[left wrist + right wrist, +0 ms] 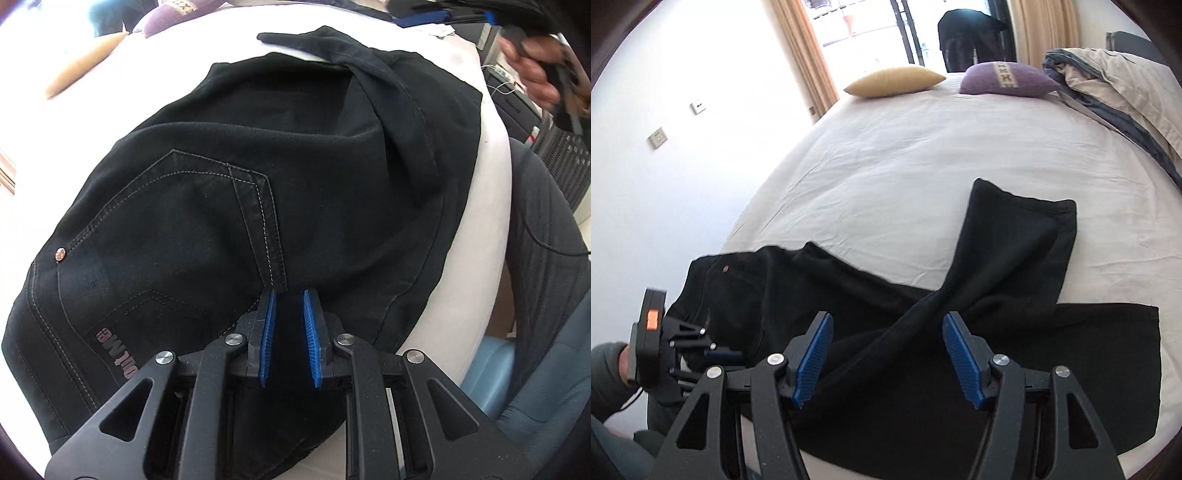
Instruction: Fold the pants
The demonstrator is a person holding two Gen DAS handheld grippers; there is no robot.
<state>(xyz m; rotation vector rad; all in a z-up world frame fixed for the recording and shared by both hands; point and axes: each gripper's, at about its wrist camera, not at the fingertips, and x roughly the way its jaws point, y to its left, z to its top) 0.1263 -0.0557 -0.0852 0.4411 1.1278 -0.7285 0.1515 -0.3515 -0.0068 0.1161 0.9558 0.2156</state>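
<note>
Presently, black pants (960,332): denim, laid along the near edge of a white bed (923,166), waistband end toward the left hand, leg ends toward the right. Long axis: roughly parallel to the bed edge, left to right in the right wrist view. One leg lies flat; the other leg (1015,240) crosses over it and angles away toward the middle of the bed, so the legs are not yet stacked. Left gripper (288,295): jaws narrow, closed on a fold of dark cloth at the seat seam, beside the back pocket (166,221). Right gripper (888,323): jaws wide, nothing pressed between the pads, hovering above the crossing of the legs; it is the nearer one to the stray leg, which lies ahead and to its right. Judged next: the stray leg needs bringing back over the flat one. Markings: a faint pinkish printed word (114,350) near the pocket, seen inverted, not legible with confidence; a copper rivet (60,254) at the pocket corner. Surroundings: yellow cushion (894,82), purple cushion (1008,80) with a patterned band, beige bedding (1126,85) heaped at the far right.
</note>
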